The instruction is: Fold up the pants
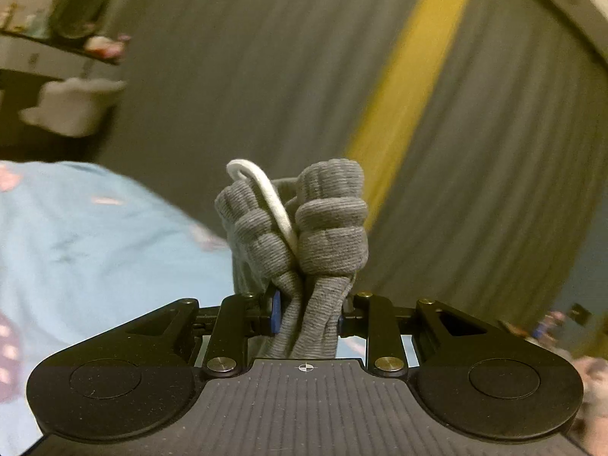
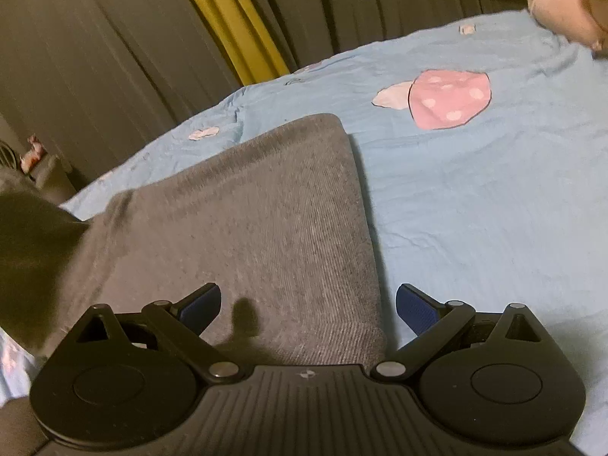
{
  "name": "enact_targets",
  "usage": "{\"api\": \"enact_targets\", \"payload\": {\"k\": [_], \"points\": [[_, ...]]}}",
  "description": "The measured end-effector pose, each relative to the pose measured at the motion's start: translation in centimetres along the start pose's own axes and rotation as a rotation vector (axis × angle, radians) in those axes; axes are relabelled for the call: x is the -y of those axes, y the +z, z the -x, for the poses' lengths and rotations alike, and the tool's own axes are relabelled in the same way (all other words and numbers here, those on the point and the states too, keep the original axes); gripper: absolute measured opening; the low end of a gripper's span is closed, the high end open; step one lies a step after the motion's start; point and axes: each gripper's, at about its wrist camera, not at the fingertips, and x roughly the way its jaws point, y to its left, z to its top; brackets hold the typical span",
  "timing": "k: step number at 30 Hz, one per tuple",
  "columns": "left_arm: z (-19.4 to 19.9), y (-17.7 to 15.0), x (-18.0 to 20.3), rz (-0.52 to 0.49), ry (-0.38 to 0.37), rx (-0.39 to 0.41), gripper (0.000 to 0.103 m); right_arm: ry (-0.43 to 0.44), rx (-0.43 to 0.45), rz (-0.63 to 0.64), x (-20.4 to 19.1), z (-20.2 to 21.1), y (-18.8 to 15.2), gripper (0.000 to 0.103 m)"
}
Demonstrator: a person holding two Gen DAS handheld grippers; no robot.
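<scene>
The left hand-held gripper (image 1: pixel 307 313) is clamped narrow on a bunched part of the grey pants (image 1: pixel 323 228), at what looks like the gathered waistband. The ribbed fabric bulges in thick rolls just beyond the blue pads (image 1: pixel 276 313), and a white drawstring (image 1: pixel 266 193) loops out between the two bundles. This pinched section hangs clear above the bed (image 1: pixel 95 235), whose light blue sheet shows to the left of the pants in the left wrist view. Behind the pants hang grey curtains (image 1: pixel 247 57) with a yellow stripe (image 1: pixel 414 60); the background there is smeared with blur.

The right hand-held gripper (image 2: pixel 307 309) stands wide, its blue pads (image 2: pixel 416 309) apart and gripping nothing. One grey leg of the pants (image 2: pixel 266 209) lies flat on the bed (image 2: pixel 475 209), running from under this gripper away toward the curtains (image 2: pixel 114 57). The fabric's edge passes between the spread fingers, nearer the right-hand pad. To the left of the leg, more grey cloth rises out of view. On the sheet to the right of the pants is a pink mushroom print (image 2: pixel 448 98), and a pink plush toy (image 2: pixel 562 0) sits at the bed's far corner.
</scene>
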Motion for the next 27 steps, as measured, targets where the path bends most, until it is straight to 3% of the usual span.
{"api": "enact_targets", "payload": {"k": [5, 10, 16, 22, 27], "points": [[-0.5, -2.9, 6.4, -0.091, -0.111, -0.058, 0.028, 0.055, 0.028, -0.043, 0.3, 1.1, 0.4, 0.099], [-2.5, -8.5, 11.5, -0.202, -0.175, -0.19, 0.028, 0.148, 0.076, -0.09, 0.7, 2.5, 1.0, 0.099], [-3.7, -17.5, 16.5, -0.468, -0.157, -0.318, 0.028, 0.209, 0.08, -0.157, 1.8, 2.5, 1.4, 0.099], [-3.1, -24.3, 18.9, -0.837, -0.144, -0.384, 0.03, 0.296, 0.058, -0.228, 2.5, 2.1, 1.7, 0.099], [-2.7, -25.4, 18.9, -0.874, -0.137, -0.383, 0.032, 0.316, 0.057, -0.271, 2.5, 2.1, 2.0, 0.099]]}}
